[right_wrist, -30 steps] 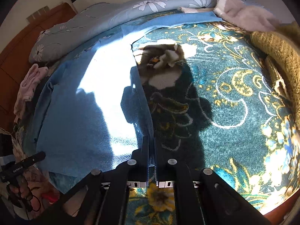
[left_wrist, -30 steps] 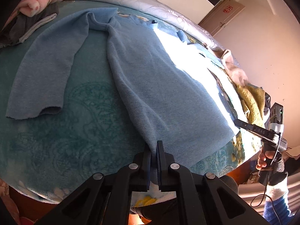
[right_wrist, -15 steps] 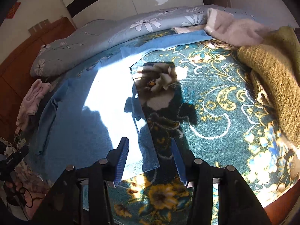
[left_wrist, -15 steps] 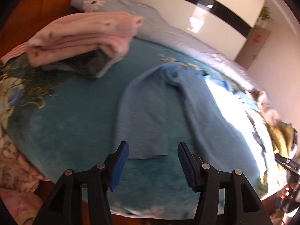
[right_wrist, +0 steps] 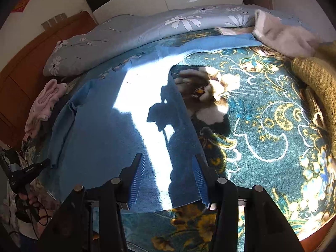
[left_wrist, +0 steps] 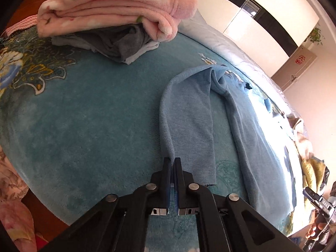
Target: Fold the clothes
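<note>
Fingers of my left gripper (left_wrist: 172,161) have just snapped shut on the blue sweater's (left_wrist: 189,115) sleeve edge; my right gripper (right_wrist: 169,180) hovers half open over its hem on the bed (left_wrist: 84,115).

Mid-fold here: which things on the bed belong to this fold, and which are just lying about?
In the job:
- blue sweater
- its sleeve, cuff edge pinched in the left tongs
- right tongs, open over the hem

Lying about:
- pink folded blanket
- grey clothes under it
- mustard knit
- floral quilt
</note>
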`<state>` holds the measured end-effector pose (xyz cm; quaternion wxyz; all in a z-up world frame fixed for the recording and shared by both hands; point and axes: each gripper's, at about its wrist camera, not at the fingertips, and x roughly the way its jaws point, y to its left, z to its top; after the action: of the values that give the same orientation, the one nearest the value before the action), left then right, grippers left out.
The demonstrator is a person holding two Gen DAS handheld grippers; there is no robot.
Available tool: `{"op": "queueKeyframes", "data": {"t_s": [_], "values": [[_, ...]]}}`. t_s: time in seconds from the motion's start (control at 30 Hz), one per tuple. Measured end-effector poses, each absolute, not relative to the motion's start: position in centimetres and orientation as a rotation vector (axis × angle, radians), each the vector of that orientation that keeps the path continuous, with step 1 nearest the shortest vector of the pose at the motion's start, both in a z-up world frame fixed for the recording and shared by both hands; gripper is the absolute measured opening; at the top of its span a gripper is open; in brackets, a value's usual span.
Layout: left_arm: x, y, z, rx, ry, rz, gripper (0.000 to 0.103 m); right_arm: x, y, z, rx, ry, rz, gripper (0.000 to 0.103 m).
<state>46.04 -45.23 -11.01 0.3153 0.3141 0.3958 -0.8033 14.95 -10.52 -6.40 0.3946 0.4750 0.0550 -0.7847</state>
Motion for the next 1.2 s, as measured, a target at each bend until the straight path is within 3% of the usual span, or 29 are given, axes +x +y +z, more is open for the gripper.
{"op": "queueKeyframes", "data": {"t_s": [0.1, 0.37, 0.6, 0.8, 1.0, 1.2], "values": [[46.6, -46.5, -7.0, 0.715, 1.116, -2.247, 0.003, 14.7, -11.0, -6.2, 1.206, 0.146, -1.979, 0.049], [43.6, -52.8, 10.2, 0.450, 0.930, -2.525, 0.003, 14.0, -13.2, -5.9, 1.177, 0.137, -1.949, 0.049], [32.9, -53.5, 15.8, 0.564, 0.875, -2.661, 0.003, 12.7, -13.2, -6.6, 1.190, 0.095, -1.945, 0.049], [18.4, -50.6, 12.0, 0.860, 0.873, -2.710, 0.003, 11.1, -11.6, -6.7, 1.190, 0.052, -1.963, 0.049], [6.1, -47.2, 2.3, 1.168, 0.897, -2.606, 0.003, 9.4, -9.2, -7.1, 1.198, 0.022, -1.997, 0.049], [-1.0, -45.0, -6.0, 1.380, 0.870, -2.503, 0.003, 7.6, -7.0, -8.6, 1.243, -0.005, -2.023, 0.049]]}}
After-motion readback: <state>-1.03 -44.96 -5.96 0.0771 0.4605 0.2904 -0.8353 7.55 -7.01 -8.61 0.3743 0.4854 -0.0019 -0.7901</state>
